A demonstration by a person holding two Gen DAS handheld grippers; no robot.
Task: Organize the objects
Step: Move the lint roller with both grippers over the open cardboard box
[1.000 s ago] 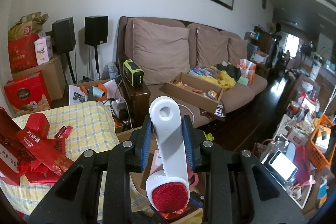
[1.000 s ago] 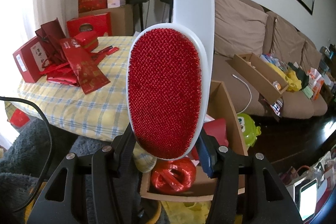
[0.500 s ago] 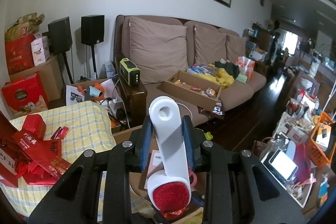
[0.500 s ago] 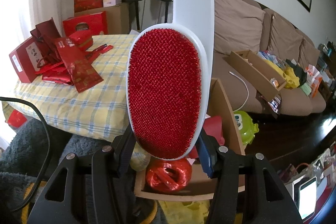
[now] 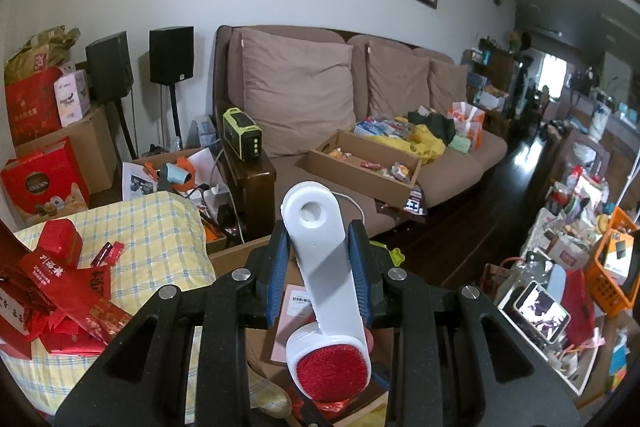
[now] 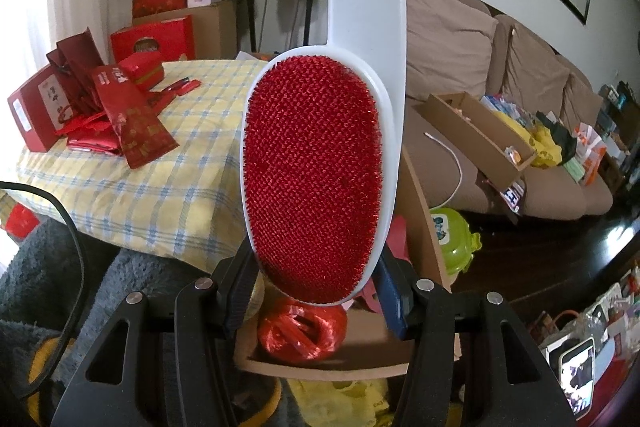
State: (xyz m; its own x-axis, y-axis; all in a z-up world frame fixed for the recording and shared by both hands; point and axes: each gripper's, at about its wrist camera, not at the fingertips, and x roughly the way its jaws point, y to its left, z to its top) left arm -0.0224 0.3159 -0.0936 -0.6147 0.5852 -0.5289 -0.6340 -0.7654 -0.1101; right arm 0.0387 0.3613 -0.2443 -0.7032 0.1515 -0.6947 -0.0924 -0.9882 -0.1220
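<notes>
Left tongs (image 5: 318, 267) clamp the white handle of the lint brush (image 5: 324, 283). Right tongs (image 6: 316, 291) grip its red head, above an open cardboard box (image 6: 424, 227).

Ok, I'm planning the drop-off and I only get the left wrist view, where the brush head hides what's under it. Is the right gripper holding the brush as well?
Observer: Yes. The right gripper has a finger on each side of the narrow lower end of the lint brush head, and they look closed on it.
Operator: What's directly below the head?
Observer: A coil of red plastic string, lying in an open cardboard box.
Operator: Which way does the red pad face?
Observer: It faces the right wrist camera square-on, with the white handle running up out of the top of the frame.
</notes>
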